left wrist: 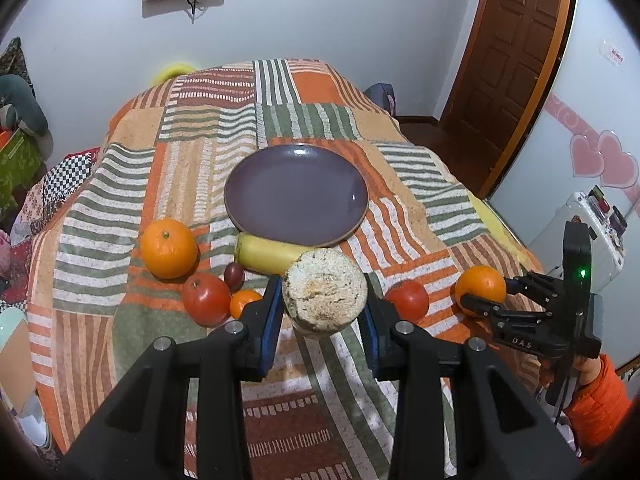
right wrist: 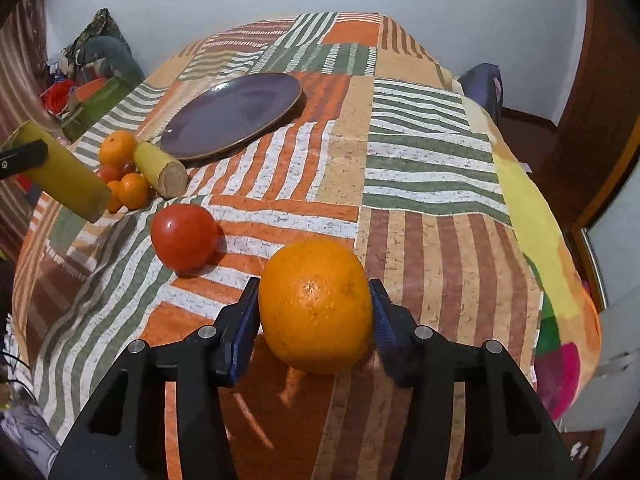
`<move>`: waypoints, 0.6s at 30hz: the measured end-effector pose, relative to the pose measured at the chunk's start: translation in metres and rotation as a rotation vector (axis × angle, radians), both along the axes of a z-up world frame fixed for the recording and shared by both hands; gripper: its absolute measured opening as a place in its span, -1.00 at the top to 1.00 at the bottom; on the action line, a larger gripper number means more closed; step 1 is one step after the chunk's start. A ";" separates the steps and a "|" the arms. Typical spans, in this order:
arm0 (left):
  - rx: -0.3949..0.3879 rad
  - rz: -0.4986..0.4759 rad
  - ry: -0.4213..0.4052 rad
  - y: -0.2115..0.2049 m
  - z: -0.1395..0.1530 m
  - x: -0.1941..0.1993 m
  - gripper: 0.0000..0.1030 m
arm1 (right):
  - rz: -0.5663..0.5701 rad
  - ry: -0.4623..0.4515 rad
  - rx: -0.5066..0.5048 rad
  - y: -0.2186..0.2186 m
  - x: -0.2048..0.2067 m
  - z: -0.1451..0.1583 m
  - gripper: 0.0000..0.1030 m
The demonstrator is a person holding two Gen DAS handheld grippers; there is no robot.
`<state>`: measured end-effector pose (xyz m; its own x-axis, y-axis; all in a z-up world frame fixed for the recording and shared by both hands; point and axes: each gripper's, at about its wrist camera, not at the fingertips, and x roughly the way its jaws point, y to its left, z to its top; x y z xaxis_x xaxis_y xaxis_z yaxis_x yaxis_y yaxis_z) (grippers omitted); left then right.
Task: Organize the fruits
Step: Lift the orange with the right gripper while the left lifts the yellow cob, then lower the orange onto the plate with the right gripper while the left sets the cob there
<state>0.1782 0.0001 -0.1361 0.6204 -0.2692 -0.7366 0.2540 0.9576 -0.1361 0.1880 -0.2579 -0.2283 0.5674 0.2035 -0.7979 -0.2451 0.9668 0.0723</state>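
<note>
Fingers of right gripper flank orange, pads touching.

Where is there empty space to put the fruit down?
The purple plate is bare all over. The blanket lies open right of the plate and beyond the orange that sits between the right gripper's fingers. It is crowded near the plate's front left edge, where oranges, tomatoes and a yellow stick cluster.

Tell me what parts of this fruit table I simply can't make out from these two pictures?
- Left wrist view: the small orange is half hidden behind the left gripper.
- Right wrist view: the fruit cluster is partly covered by the held yellow cylinder.
- Both views: the blanket hides whatever lies beneath.
</note>
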 end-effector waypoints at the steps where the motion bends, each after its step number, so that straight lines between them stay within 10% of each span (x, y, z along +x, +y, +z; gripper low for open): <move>1: -0.001 0.002 -0.004 0.001 0.002 0.001 0.32 | 0.004 -0.004 0.002 0.002 0.001 0.001 0.06; 18: 0.007 0.019 -0.074 0.001 0.026 0.054 0.32 | 0.105 -0.249 0.007 0.049 0.056 0.071 0.07</move>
